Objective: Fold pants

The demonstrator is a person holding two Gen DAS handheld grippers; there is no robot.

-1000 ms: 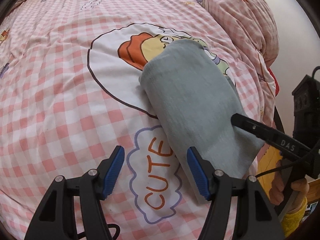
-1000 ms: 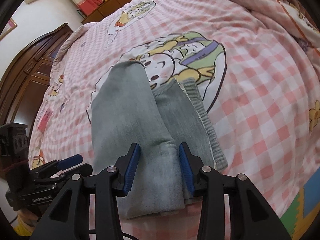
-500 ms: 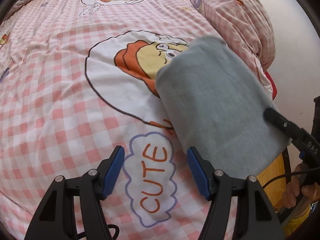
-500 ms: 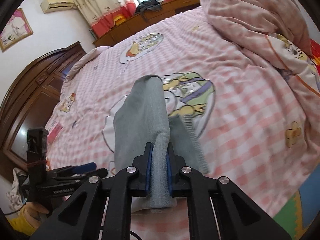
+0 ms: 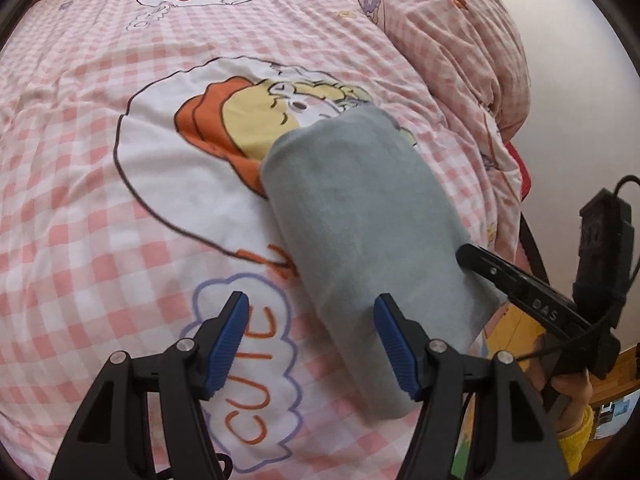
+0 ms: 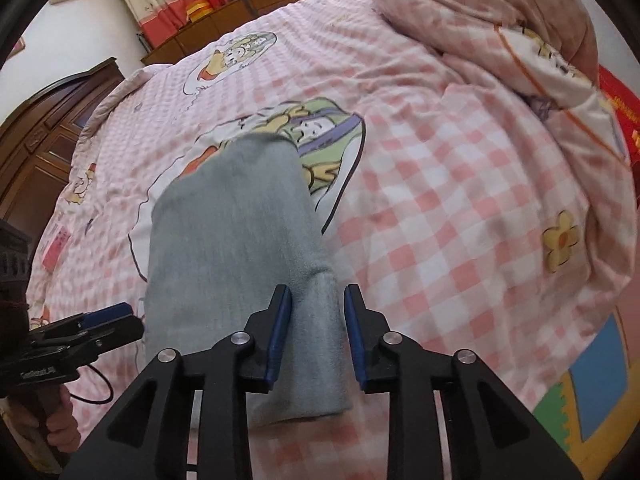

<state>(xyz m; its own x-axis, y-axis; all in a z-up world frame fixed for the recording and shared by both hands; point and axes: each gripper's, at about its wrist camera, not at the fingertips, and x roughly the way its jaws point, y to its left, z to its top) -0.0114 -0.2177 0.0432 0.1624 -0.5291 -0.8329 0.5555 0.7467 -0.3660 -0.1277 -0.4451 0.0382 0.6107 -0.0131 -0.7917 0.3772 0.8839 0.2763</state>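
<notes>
We note the folded grey pants (image 6: 236, 240) on the pink checked bedsheet (image 5: 80, 208) (near edge). Right gripper (image 6: 316, 328) jaws part-open astride the fold; left gripper (image 5: 310, 340) jaws wide, empty.

Folded pants (image 5: 360, 216) lie on the bedspread (image 5: 80, 208), running from 12 toward 5 o'clock in the left wrist view. Left gripper (image 5: 310, 344) sits at 6 o'clock, near end of the pants beside its right finger. Right gripper (image 6: 316, 332) straddles the pants' near edge. Bundled quilt (image 6: 500, 32) lies behind at 1 o'clock.
</notes>
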